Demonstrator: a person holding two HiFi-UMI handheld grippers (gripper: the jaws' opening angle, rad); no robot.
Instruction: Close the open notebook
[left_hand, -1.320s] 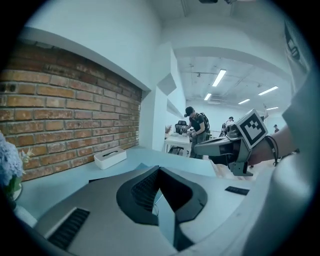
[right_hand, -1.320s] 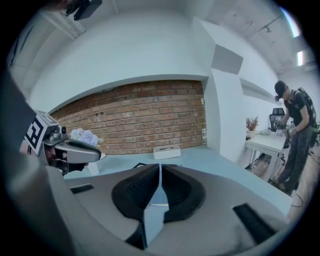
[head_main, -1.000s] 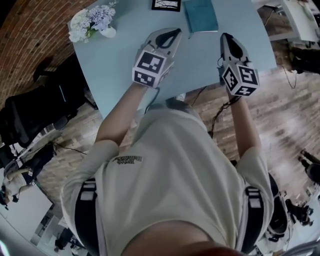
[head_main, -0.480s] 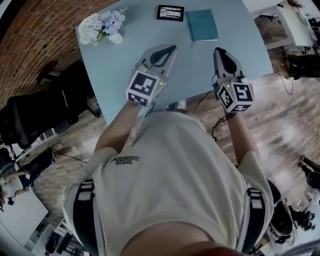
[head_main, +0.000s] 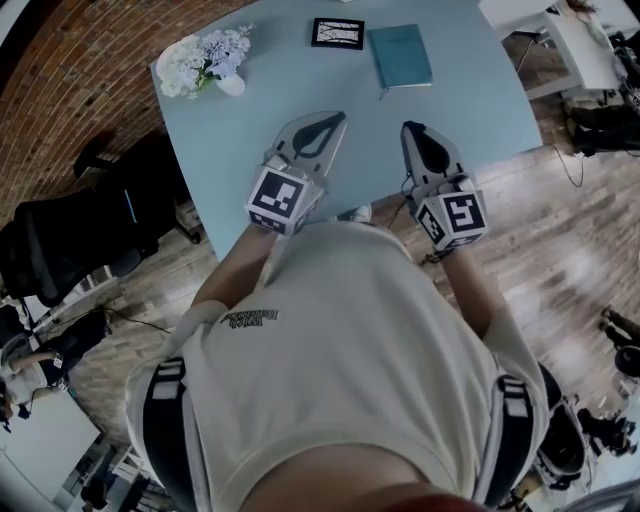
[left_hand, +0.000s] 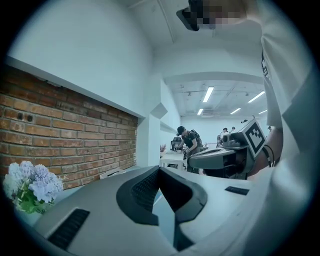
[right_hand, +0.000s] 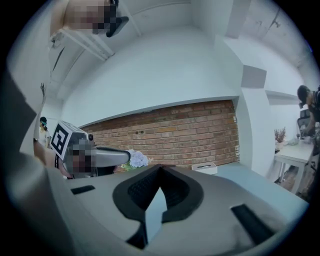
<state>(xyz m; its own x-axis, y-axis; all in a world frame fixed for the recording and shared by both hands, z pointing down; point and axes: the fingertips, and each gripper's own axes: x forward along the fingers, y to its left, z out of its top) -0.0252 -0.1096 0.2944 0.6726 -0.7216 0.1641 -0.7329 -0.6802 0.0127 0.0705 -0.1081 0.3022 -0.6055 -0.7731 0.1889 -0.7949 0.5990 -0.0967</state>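
The pale blue surface fills the upper middle of my head view, and the person's light shirt covers most of the lower half. On its chest is a small dark print, too small for me to read.

Both claws hang over the near edge of the surface, side by side and pointing away from the body. The left claw has its jaws together at the tips, with nothing between them. The right claw is the same, its tips meeting on nothing. Each carries its cube of black-and-white square markers at the wrist end.

The notebook lies flat towards the far side of the surface. Its teal cover is closed, and it is well apart from both claws. I can make out no title or label on the cover from here.

Just left of it lies a small black-framed picture; what it shows looks like a pale line drawing, though I can't be sure.

At the far left corner a small white vase holds a bunch of white and lilac flowers, which lean out over the edge.
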